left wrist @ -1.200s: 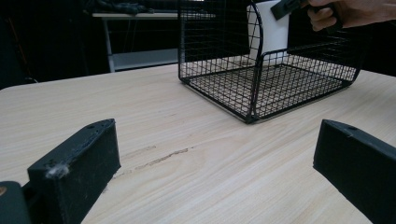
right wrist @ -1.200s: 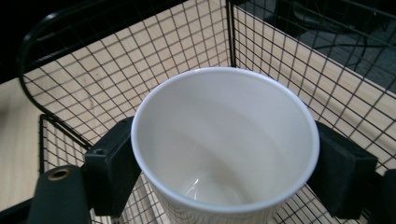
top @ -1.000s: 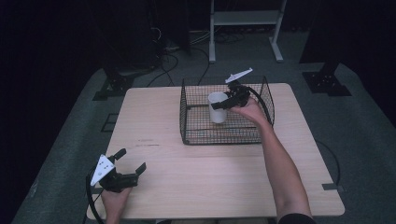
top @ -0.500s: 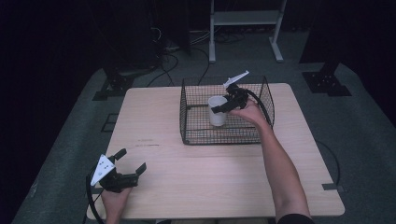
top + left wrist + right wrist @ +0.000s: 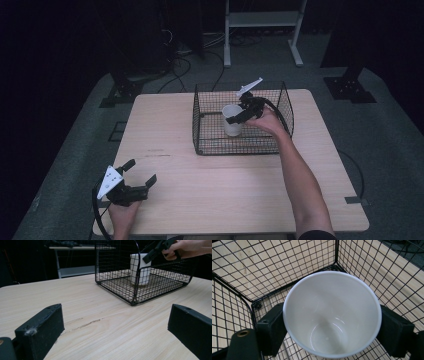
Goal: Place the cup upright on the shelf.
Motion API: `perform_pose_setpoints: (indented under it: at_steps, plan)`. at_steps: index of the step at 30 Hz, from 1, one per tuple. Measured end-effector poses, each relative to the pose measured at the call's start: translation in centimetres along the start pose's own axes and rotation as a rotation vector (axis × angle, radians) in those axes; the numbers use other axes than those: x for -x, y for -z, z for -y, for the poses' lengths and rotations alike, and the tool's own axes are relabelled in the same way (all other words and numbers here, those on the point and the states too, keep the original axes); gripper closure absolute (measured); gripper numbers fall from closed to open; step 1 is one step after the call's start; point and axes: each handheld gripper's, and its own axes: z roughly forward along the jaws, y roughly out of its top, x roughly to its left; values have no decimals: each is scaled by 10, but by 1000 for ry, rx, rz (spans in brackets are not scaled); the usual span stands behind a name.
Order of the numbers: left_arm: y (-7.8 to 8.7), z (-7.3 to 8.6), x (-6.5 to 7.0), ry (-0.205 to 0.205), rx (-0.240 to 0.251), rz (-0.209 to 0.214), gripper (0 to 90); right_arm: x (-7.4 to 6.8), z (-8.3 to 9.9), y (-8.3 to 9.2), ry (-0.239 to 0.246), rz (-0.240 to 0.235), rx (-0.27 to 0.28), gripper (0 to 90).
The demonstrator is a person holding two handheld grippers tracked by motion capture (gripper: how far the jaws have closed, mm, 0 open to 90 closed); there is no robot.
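Dark surroundings enclose a light wooden desk (image 5: 240,195) standing on a grey floor mat (image 5: 75,165).

Right claw (image 5: 235,119): the jaws are clamped on the white cup (image 5: 232,120), one black pad against each side of the cup wall just below the rim. In the right gripper view the cup (image 5: 332,315) sits directly between the two pads and its empty interior faces the camera. The person's right hand (image 5: 267,120) grips the claw body immediately behind the cup, and the grey three-cornered plate (image 5: 249,87) rises just above that hand.

Around the right claw: the cup stands upright inside the black wire basket (image 5: 205,125), with its base at the basket floor; whether it rests on the mesh or is held just clear of it cannot be told. The basket wall surrounds the claw and the cup on all sides. In the left gripper view the cup (image 5: 140,270) appears behind the near basket wall (image 5: 117,285).

Left claw (image 5: 140,175): the jaws stand wide apart with nothing between them, above bare desk surface at the near left corner, well apart from the basket. The person's left hand (image 5: 122,215) holds it from behind.

Beyond the right claw, past the far desk edge, stands a white frame (image 5: 262,20).
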Motion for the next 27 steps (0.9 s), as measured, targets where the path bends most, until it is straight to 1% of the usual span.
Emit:
perform_pose_setpoints:
  at_steps: [5,6,8,9,15,20,23,25,26,27]
  plan:
    - [0,0,0,-2,-1,2,0,-1,0,1,-1,-4,-1,180]
    - [0,0,0,-3,-1,2,0,0,0,3,-7,-26,7,168]
    - [-1,0,0,-2,-2,1,0,0,0,4,-5,-35,16,168]
    - [-1,0,0,-1,-1,1,0,-1,-1,4,-5,-26,18,167]
    - [0,0,-1,-1,0,0,0,0,-1,8,-4,-24,30,167]
    - [0,0,-1,-2,0,-1,0,-1,-1,7,-3,-19,17,146]
    - [0,0,-1,-2,0,0,0,-1,-2,9,-3,-18,41,142]
    - [0,0,-1,-1,0,0,0,-2,-3,10,-3,-17,45,140]
    - [0,0,-1,-1,0,0,0,-2,-3,11,-1,-13,51,140]
    - [0,0,-1,0,0,1,0,-1,-4,13,-4,4,62,138]
